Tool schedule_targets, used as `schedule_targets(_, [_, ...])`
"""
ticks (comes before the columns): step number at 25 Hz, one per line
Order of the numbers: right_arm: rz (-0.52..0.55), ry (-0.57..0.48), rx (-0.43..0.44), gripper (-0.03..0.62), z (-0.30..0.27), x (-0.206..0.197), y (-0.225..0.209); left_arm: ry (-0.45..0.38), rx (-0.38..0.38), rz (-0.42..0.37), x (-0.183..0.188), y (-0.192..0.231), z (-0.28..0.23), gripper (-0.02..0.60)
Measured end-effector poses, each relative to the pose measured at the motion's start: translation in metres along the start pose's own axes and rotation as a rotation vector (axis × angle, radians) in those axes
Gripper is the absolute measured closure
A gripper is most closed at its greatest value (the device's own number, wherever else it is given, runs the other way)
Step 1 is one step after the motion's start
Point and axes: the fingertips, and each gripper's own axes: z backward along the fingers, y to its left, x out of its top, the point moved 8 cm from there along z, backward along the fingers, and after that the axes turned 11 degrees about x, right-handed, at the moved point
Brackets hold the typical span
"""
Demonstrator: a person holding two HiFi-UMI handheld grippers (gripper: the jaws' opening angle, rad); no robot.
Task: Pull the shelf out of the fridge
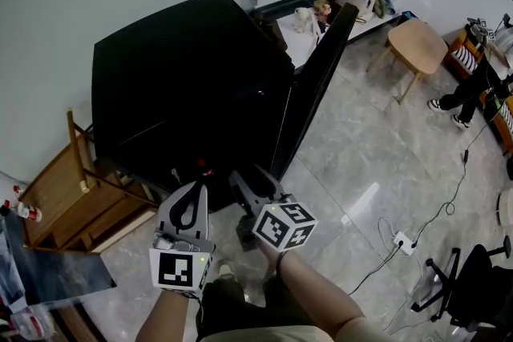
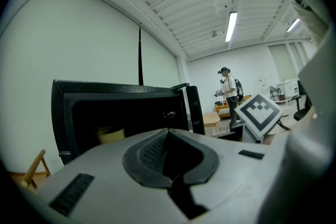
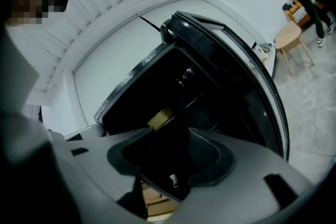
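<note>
Black fridge (image 1: 192, 84) open; right gripper (image 3: 169, 131) jaws apart, left gripper (image 2: 168, 131) jaws together, empty. Best grip shelf (image 3: 195, 102) edge squarely, level.

One fridge (image 1: 184, 84), two claws (left claw (image 1: 197, 188), right claw (image 1: 251, 177)), one wooden stool (image 1: 417, 44).

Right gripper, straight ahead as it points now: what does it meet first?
Likely the fridge, entering its open dark compartment; nothing stands between the right gripper and it. Depth inside is unclear.

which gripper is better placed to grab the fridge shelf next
Probably right: the right gripper has its fingers apart and faces into the open fridge; the left gripper has its fingers together.
</note>
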Motion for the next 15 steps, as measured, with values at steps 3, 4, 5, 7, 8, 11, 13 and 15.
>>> schedule_targets(3, [-0.024,-0.002,-0.014,0.422,-0.011,-0.018,-0.026,0.009,0.007,0.005,-0.021,0.002,-0.013,0.575])
schedule_targets(4, [-0.042,-0.004,-0.019,0.421,-0.014,-0.023,-0.035,0.012,0.008,0.004,-0.027,0.002,-0.018,0.575])
schedule_targets(5, [-0.064,-0.005,-0.023,0.418,-0.018,-0.03,-0.044,0.014,0.008,0.003,-0.034,0.003,-0.022,0.575])
schedule_targets(7, [-0.115,-0.002,-0.036,0.414,-0.024,-0.044,-0.061,0.019,0.008,0.002,-0.047,0.003,-0.029,0.575])
schedule_targets(8, [-0.14,0.001,-0.044,0.413,-0.027,-0.052,-0.071,0.021,0.007,0.002,-0.054,0.004,-0.033,0.575])
schedule_targets(11, [-0.202,0.007,-0.066,0.402,-0.034,-0.072,-0.096,0.025,0.008,-0.004,-0.073,0.005,-0.044,0.575])
schedule_targets(13, [-0.24,0.004,-0.074,0.396,-0.039,-0.083,-0.11,0.028,0.008,-0.001,-0.085,0.007,-0.051,0.575])
schedule_targets(15, [-0.266,-0.006,-0.08,0.395,-0.043,-0.091,-0.121,0.035,0.008,0.002,-0.096,0.007,-0.055,0.575])
